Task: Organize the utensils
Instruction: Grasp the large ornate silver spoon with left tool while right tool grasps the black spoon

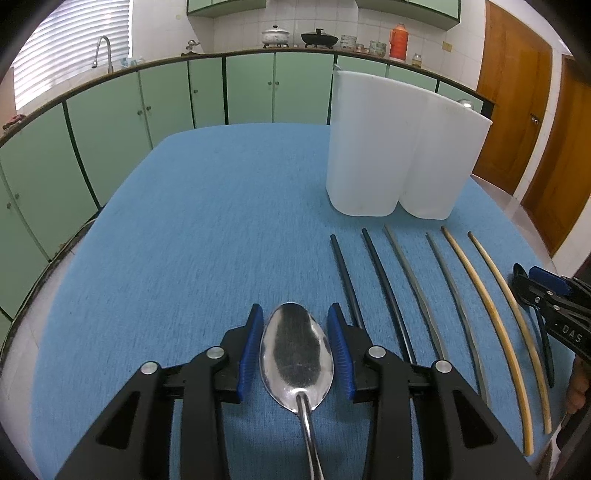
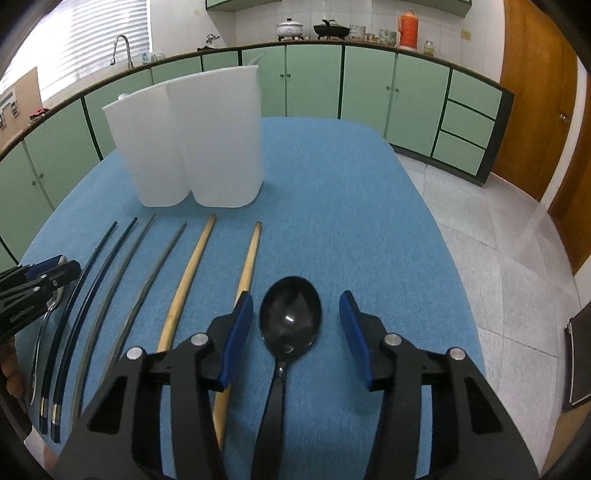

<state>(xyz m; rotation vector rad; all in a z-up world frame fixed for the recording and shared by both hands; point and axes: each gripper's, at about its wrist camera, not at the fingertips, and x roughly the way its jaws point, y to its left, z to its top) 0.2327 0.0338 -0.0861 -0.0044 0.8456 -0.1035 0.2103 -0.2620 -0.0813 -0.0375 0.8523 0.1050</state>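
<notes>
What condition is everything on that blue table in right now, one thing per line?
Metal spoon: flat, bowl up, between the left gripper pads.
Black spoon: flat, between the open right gripper pads, untouched.
Six chopsticks: lying side by side.
White holder: upright; contents hidden.

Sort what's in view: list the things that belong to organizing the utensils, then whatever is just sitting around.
For the job:
- metal spoon, between the left tongs
- black spoon, between the right tongs
- six chopsticks: two black, two grey, two wooden
- white two-part holder

Just sitting around:
- pots and orange flask on the far counter
- sink tap
</notes>
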